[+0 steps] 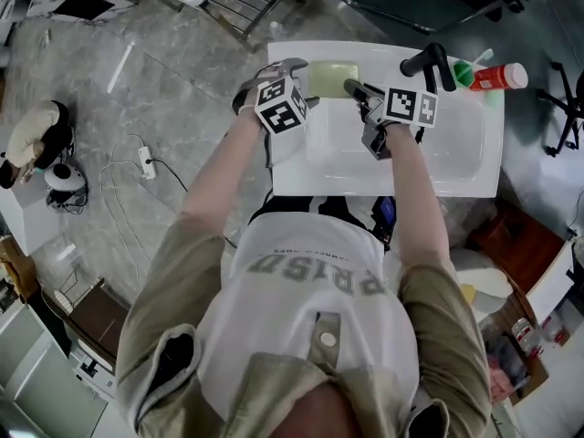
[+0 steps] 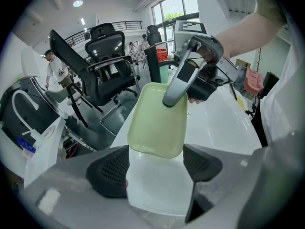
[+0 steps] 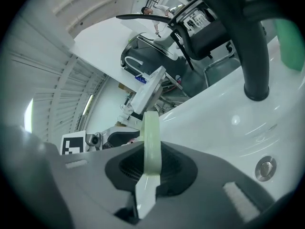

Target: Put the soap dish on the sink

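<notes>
**Soap dish (image 2: 159, 123) in carry, above sink (image 1: 456, 153)**

Your left tool (image 2: 156, 168) clamps across the dish's near end. Your right tool (image 3: 151, 168), nearly closed, pinches the rim edge-on, ahead of the left tool. The dish hangs between both. Judged light, rigid and glossy-slick, so grip the rim firmly and avoid twisting.

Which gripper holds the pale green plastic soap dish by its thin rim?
The right gripper: it pinches the rim of the pale green plastic soap dish edge-on, whereas the left gripper spans its rounded end.
</notes>
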A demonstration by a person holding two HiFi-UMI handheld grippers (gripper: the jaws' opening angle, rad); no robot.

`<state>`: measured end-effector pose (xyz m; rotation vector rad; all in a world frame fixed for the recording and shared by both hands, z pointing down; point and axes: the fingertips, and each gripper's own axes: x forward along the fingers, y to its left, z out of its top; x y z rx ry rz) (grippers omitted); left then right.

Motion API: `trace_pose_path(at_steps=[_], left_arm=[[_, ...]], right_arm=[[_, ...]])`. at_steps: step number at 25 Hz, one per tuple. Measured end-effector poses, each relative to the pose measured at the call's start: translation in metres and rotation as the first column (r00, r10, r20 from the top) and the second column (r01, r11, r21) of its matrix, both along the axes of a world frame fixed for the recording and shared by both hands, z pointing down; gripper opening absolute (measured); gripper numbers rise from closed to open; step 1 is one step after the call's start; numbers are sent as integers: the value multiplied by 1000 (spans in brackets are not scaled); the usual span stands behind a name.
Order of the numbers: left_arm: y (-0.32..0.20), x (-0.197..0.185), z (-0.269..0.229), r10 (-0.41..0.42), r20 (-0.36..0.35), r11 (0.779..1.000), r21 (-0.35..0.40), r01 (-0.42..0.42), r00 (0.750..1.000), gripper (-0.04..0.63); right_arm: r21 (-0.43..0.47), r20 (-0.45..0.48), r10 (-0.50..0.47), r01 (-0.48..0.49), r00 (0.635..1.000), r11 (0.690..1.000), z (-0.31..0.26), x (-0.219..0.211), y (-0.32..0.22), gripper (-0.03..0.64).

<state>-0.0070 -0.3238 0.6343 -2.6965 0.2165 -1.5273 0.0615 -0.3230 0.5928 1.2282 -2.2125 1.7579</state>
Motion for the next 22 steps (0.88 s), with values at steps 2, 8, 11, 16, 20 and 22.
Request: trace_pose_path(at_steps=[2,8,11,16,20,22], left_arm=[[-3,0,5,-6,17,1000,-17,7,1000,371],[-11,1,17,-6,47,999,-32,8,999,371],[-15,2,22,-4,58,999,-39,7,998,370],[-19,3,26,-6,68,999,-43,9,998,371],[-23,-1,34,-6,94,999,-39,9,996,371],[-23,-1,36,-7,102,999,-43,12,995,371]], right_arm=[[-6,-6,3,-3,1000,1000,5,0,-3,34],[-29,-42,-6,5,999,1000,18,1,-12,32],[-48,-71,-23,20,997,999,25,1,-17,32],[-68,-105,-34,27,994,997,32,0,-22,31],[-81,-108,-27,18,994,997,34,0,-26,36],[-91,-122,-31,20,992,996,36,0,-26,44]])
